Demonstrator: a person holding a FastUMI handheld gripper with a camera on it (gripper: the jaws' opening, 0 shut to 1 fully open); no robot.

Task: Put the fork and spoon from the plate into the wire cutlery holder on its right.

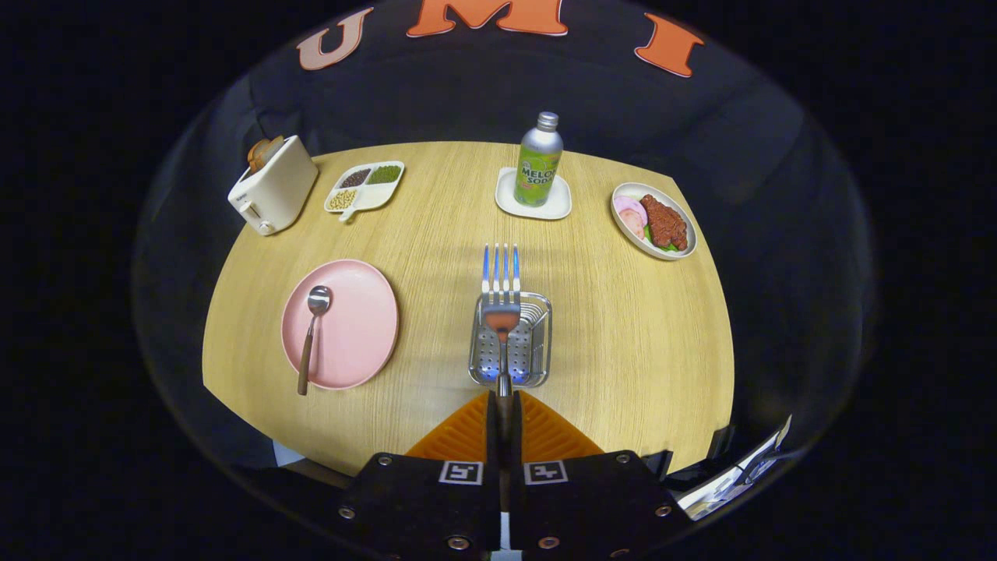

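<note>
Claw [502, 405] clenched on silver metal fork [501, 300], tines fwd, hovering over square wire cutlery holder [510, 340] mid-desk. Risk: handle misses the holder or catches its rim, tipping it. Wood-handled spoon [310, 331] waits on round pink plate [366, 327], desk's left side.

Wooden table [623, 343] bears plate [366, 312], wire holder [537, 343], toaster [276, 191], dishes.

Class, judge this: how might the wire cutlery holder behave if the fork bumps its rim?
The wire cutlery holder looks light and open-meshed, so it would probably slide on the smooth table. The gripper is shut on the stiff fork, so a bump would pass straight on.
</note>
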